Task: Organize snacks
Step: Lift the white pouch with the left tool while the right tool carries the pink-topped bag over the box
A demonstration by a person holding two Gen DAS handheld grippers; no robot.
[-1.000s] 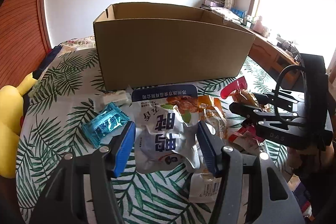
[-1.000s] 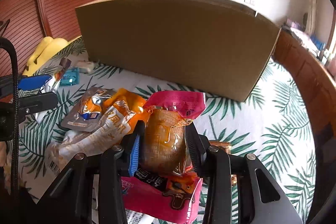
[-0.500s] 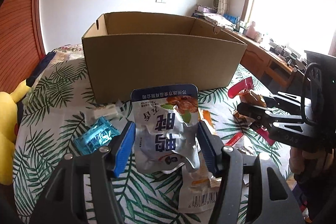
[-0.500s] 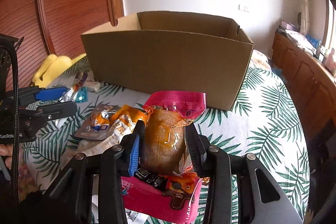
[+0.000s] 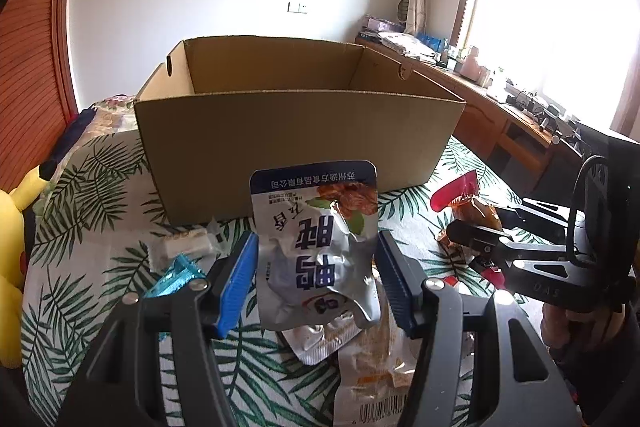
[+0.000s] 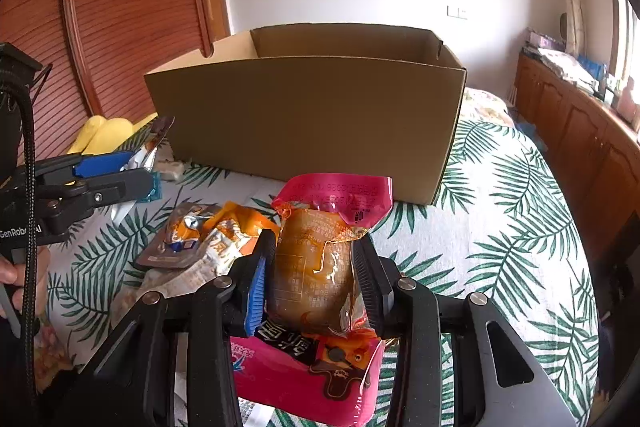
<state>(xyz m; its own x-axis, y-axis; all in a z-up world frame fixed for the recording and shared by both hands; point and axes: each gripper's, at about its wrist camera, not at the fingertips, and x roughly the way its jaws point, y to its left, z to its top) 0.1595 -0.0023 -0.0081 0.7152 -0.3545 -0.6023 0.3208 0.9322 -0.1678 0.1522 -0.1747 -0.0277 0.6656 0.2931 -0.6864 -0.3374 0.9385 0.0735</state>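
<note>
Left gripper (image 5: 316,275) is clamped on a silver snack pouch (image 5: 320,247), lifted in front of the open cardboard box (image 5: 296,143). Only this view catches the teal packet (image 5: 176,275) and white wrapped bar (image 5: 188,245) on the leaf-print cloth (image 5: 100,187). Over on the right wrist view, the right gripper (image 6: 314,275) pinches a brown, pink-topped pouch (image 6: 316,259), with orange packs (image 6: 224,227) alongside. The box floor is hidden in both views.
</note>
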